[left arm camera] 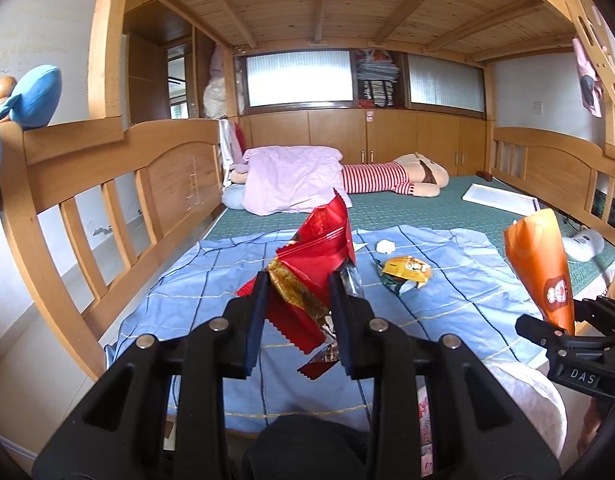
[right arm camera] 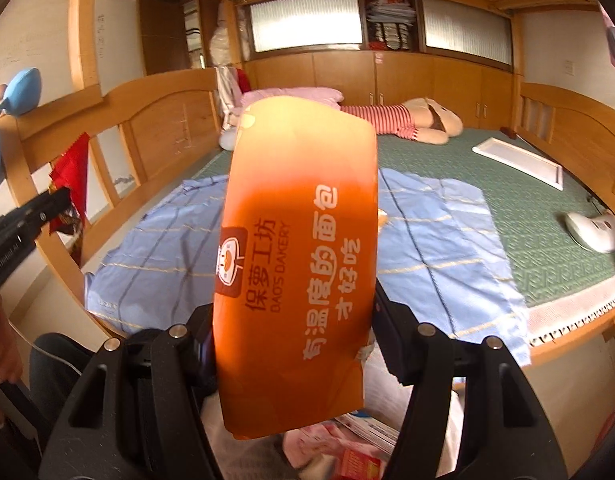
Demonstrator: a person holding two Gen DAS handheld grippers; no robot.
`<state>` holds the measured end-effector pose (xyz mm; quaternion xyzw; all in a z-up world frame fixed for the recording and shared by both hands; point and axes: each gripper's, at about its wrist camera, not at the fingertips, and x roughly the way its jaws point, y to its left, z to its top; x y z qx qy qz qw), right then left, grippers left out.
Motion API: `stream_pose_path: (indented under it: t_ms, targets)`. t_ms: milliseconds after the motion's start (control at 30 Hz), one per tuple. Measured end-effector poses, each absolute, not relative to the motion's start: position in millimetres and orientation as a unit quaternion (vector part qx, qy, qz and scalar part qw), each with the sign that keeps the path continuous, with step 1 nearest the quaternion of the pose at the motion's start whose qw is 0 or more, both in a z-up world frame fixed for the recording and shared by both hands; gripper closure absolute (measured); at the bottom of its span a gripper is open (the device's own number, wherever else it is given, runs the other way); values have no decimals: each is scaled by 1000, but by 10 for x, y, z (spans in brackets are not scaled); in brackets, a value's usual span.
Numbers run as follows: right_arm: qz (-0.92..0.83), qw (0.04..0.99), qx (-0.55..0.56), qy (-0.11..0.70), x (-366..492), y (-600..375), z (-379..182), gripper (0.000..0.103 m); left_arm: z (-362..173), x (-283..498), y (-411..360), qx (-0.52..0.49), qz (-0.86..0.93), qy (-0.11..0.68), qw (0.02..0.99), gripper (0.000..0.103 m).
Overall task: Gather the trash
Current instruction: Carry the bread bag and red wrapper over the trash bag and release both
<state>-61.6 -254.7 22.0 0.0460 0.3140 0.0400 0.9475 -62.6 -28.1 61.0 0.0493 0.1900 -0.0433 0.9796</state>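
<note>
Left tongs (left arm camera: pixel 297 304) pinch red wrapper (left arm camera: pixel 319 248); right tongs (right arm camera: pixel 293 320) apparently clamp orange bag (right arm camera: pixel 299 240).

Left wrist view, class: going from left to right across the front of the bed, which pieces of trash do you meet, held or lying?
Red wrapper held in the left gripper → yellow wrapper lying on the blue sheet → orange bakery bag held in the right gripper.

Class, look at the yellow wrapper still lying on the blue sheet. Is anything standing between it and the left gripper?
Yes. The left gripper is already shut on a red wrapper, which fills its jaws and hangs in front of them. The yellow wrapper lies on the blue sheet beyond; nothing else blocks the way.
</note>
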Motion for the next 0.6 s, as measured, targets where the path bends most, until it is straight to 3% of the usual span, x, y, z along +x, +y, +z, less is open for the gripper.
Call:
stream_pose_path:
  t_ms: [300, 367, 500, 600]
  targets:
    - [27, 885, 50, 461, -700, -2707, -579, 39, 487, -610, -442, 62, -73, 208, 974, 72]
    - [33, 863, 56, 501, -686, -2718, -771, 34, 464, -609, -465, 64, -79, 209, 973, 72]
    - [6, 872, 63, 485, -711, -2796, -727, 24, 398, -605, -565, 70, -95, 218, 969, 72]
    - [-10, 885, 94, 456, -743, -2953, -572, 23, 329, -581, -638, 72, -115, 233, 963, 72]
